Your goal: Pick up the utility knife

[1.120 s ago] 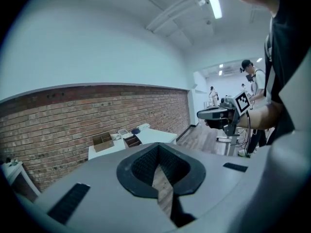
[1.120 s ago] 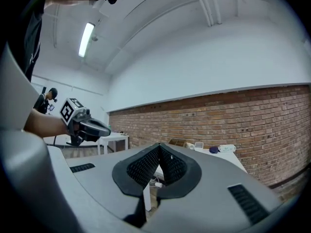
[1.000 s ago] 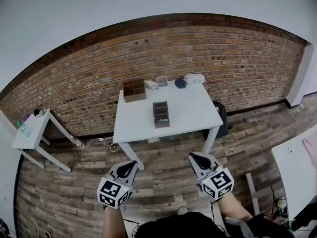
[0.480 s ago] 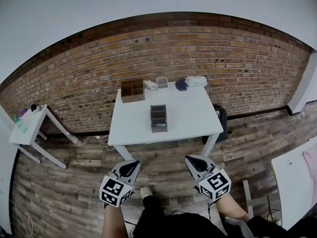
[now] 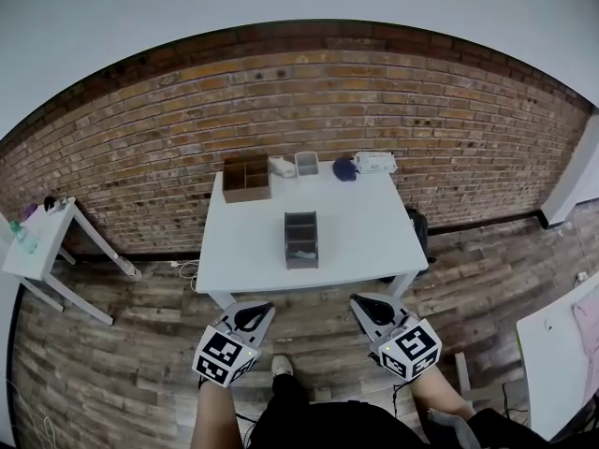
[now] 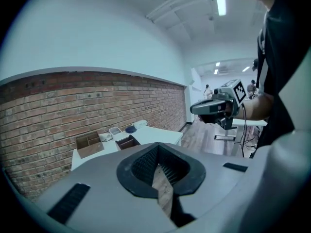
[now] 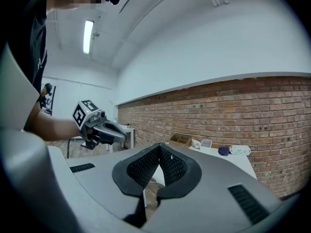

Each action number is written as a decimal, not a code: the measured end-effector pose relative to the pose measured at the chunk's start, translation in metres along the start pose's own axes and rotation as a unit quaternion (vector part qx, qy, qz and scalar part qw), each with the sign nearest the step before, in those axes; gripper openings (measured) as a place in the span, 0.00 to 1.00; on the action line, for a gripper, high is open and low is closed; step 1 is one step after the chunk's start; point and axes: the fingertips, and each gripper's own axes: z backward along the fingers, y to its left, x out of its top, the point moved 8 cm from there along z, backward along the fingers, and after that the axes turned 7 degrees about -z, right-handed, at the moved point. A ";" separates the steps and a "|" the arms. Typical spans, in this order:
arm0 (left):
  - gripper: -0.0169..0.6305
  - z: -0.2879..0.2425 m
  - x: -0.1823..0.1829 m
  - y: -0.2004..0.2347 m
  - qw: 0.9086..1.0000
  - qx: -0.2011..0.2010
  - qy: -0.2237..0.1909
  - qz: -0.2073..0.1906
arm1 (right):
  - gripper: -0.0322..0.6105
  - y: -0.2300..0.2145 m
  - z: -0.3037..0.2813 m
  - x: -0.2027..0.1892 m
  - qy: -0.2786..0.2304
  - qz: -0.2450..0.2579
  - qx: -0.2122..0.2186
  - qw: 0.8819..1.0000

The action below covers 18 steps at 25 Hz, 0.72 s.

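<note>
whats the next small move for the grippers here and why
Probably step closer to the white table: the left gripper and right gripper both hang short of its near edge, jaws together and empty, and the utility knife can't be made out from here, so it's too early to open or reach.

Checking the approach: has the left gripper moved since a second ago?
Yes. The left gripper has advanced toward the white table, its tip now nearly at the near edge.

- Sparse lab-style workroom, indoors.
- Exposed brick wall [image 5: 421,129], wood-plank floor [image 5: 122,354].
- White table [image 5: 365,237] bearing a desk organizer [image 5: 301,239]; side table [image 5: 42,246] nearby.
- Ceiling tube light [image 7: 88,37] overhead.
</note>
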 end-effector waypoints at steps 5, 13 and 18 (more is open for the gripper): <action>0.01 -0.029 0.000 0.048 0.999 -0.033 0.022 -0.024 | 0.05 -0.018 -0.046 0.007 0.003 -0.006 -0.005 1.000; 0.01 -0.060 -0.010 0.120 0.985 -0.153 0.029 -0.072 | 0.05 -0.040 -0.118 0.015 0.037 0.011 -0.014 0.999; 0.01 -0.078 -0.013 0.161 0.976 -0.210 -0.003 -0.061 | 0.05 -0.048 -0.159 0.005 0.063 0.018 0.005 0.998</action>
